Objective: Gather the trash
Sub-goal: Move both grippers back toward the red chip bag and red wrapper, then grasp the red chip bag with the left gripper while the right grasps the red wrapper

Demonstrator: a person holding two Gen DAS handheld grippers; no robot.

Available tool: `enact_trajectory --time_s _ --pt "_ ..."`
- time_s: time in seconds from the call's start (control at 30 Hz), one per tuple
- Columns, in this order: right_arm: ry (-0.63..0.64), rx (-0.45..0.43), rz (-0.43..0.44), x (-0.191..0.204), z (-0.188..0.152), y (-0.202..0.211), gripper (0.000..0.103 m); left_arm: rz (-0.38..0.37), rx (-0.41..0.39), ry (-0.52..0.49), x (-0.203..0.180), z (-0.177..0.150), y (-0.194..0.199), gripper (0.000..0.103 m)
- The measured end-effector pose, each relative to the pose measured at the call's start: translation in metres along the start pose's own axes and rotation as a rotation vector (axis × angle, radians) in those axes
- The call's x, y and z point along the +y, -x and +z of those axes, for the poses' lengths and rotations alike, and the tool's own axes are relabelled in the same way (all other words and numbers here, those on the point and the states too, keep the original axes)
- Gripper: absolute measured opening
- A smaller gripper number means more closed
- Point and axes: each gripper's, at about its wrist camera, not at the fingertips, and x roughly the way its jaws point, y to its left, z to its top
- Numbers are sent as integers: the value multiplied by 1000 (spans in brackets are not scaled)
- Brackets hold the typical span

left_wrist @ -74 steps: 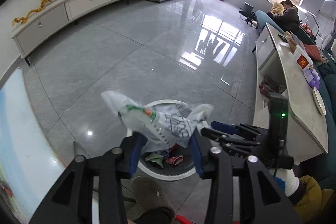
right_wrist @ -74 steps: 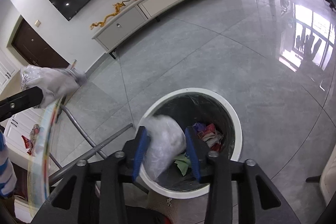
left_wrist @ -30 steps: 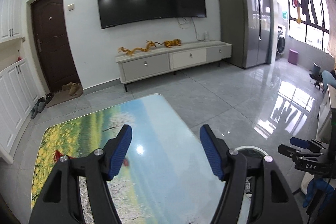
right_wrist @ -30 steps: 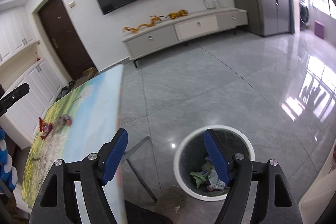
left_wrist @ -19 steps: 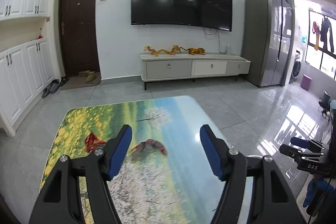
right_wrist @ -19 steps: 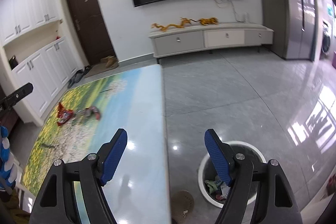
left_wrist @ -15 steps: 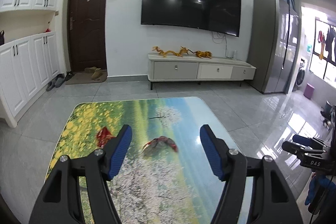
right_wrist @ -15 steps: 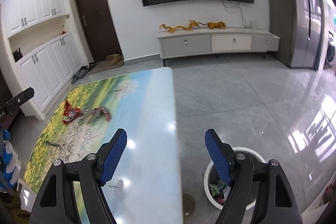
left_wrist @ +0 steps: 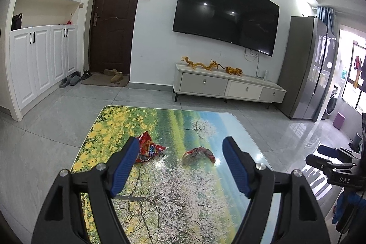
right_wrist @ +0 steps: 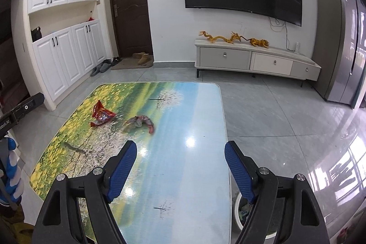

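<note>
The table [left_wrist: 173, 209] with the printed meadow and blossom top is filling the lower part of both wrist views, and everything below is placed against it. Beside its right edge, down on the floor, the white-rimmed trash bin [right_wrist: 236, 218] is showing only partly. Near the table's far left corner the red snack wrapper [left_wrist: 149, 149] is lying flat, its long axis running from that corner toward the near side. Just to its right, toward the table's middle, the crumpled red wrapper [left_wrist: 198, 154] is lying apart from it, stretched roughly across the table.

The left gripper [left_wrist: 180, 166] is hanging over the near half, jaws spread and having just been opening, nothing between them. Both wrappers are lying straight ahead of it and close. The right gripper [right_wrist: 180, 168] is hanging over the near right part, also spread and just opening, empty. From it the wrappers are lying ahead and off to the left, farther away, so the left one looks the nearer of the two
</note>
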Motion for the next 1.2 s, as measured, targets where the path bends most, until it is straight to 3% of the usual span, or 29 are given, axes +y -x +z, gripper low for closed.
enact_trajectory --time_s 0.37,0.7,1.03,1.2 --pt "34 1 17 17 7 -8 78 31 10 34 15 -3 1 74" --pt "17 35 33 8 8 -33 78 31 68 29 19 -5 -31 74" --pt "78 91 106 14 29 -93 78 99 133 31 80 -3 -91 74" --pt "129 135 190 29 36 -145 80 59 212 35 103 -12 -128 75"
